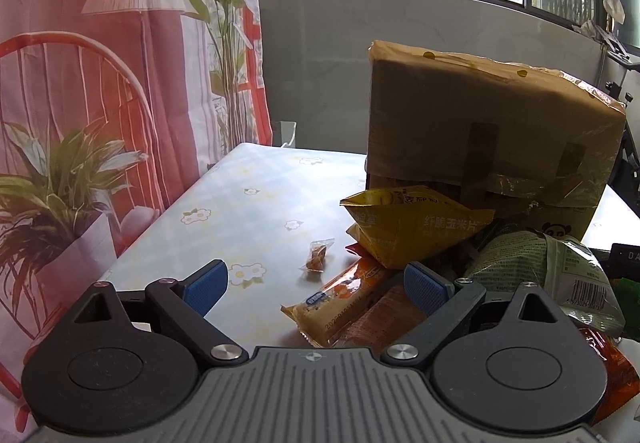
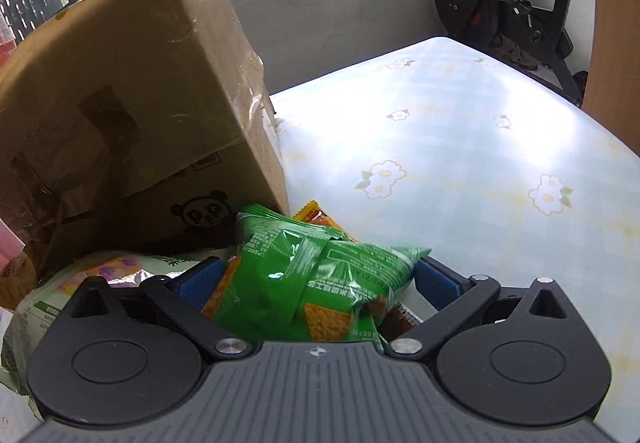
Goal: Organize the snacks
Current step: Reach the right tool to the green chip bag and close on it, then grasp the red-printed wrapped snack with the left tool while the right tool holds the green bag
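A: Where are the snacks?
B: Piled on the table [image 2: 460, 115] against the box [image 2: 132, 91]; nothing looks sorted yet.
A: The claws?
B: The right gripper [image 2: 316, 279] straddles a green bag [image 2: 320, 275], pads seemingly not pressing. The left gripper [image 1: 316, 283] gapes empty.

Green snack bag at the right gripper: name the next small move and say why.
Probably close the right gripper on the green snack bag: the bag already sits between its wide-open blue pads, which do not seem to press it yet.
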A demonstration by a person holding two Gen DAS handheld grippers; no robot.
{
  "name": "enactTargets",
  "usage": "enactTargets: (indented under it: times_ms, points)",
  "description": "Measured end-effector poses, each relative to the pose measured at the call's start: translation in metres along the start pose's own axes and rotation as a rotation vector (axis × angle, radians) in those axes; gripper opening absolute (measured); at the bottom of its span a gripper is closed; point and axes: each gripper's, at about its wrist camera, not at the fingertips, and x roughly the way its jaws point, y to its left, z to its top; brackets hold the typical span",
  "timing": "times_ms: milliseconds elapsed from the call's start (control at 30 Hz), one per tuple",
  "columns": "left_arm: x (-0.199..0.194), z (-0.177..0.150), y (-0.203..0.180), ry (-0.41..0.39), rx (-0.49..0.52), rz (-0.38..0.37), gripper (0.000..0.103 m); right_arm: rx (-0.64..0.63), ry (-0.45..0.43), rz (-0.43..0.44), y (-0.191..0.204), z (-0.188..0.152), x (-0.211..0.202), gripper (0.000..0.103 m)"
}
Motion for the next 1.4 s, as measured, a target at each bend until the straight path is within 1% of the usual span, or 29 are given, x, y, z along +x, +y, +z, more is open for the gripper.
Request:
enactTargets:
  times_ms: [33, 100, 167, 200, 233, 400, 567, 800, 867, 967, 1067, 1133, 1200, 1400]
  points:
    - [0.001, -0.001, -0.001, 0.002, 0.004, -0.004, 0.097, 0.023, 0.02, -0.002, -0.004, -0.002, 0.002, 0.103]
    - [0.002, -0.002, -0.003, 0.008, 0.011, -0.012, 0.097, 0.067, 0.036, 0.041, -0.013, -0.008, 0.003, 0.102]
    - [0.003, -0.004, -0.005, 0.016, 0.019, -0.018, 0.097, 0.078, 0.025, 0.073, -0.017, -0.01, 0.0, 0.1]
    - [0.004, -0.005, -0.005, 0.017, 0.021, -0.02, 0.097, 0.074, 0.018, 0.095, -0.018, -0.011, -0.003, 0.092]
    - [0.003, -0.005, -0.006, 0.017, 0.022, -0.022, 0.097, 0.069, 0.013, 0.103, -0.018, -0.01, -0.006, 0.088]
    - [0.002, -0.009, -0.006, 0.008, 0.033, -0.046, 0.096, -0.009, -0.058, 0.137, -0.018, -0.012, -0.021, 0.084]
    - [0.003, -0.012, -0.005, 0.025, 0.041, -0.065, 0.089, -0.079, -0.122, 0.167, -0.016, -0.019, -0.042, 0.084]
    - [0.003, -0.015, -0.011, 0.039, 0.057, -0.085, 0.088, -0.152, -0.228, 0.228, -0.005, -0.02, -0.064, 0.083]
    - [0.002, -0.017, -0.012, 0.043, 0.061, -0.091, 0.087, -0.178, -0.246, 0.242, -0.001, -0.021, -0.069, 0.083]
    - [0.004, -0.02, -0.017, 0.058, 0.074, -0.111, 0.087, -0.2, -0.258, 0.272, 0.005, -0.023, -0.074, 0.083]
    - [0.01, -0.024, -0.025, 0.082, 0.095, -0.151, 0.088, -0.198, -0.258, 0.287, 0.006, -0.019, -0.07, 0.083]
    - [0.015, -0.025, -0.028, 0.094, 0.092, -0.188, 0.088, -0.198, -0.257, 0.293, 0.004, -0.02, -0.073, 0.083]
    - [0.02, -0.025, -0.03, 0.109, 0.079, -0.209, 0.088, -0.198, -0.261, 0.297, 0.003, -0.021, -0.074, 0.083]
    - [0.025, -0.029, -0.035, 0.128, 0.09, -0.198, 0.087, -0.194, -0.259, 0.308, 0.0, -0.025, -0.075, 0.083]
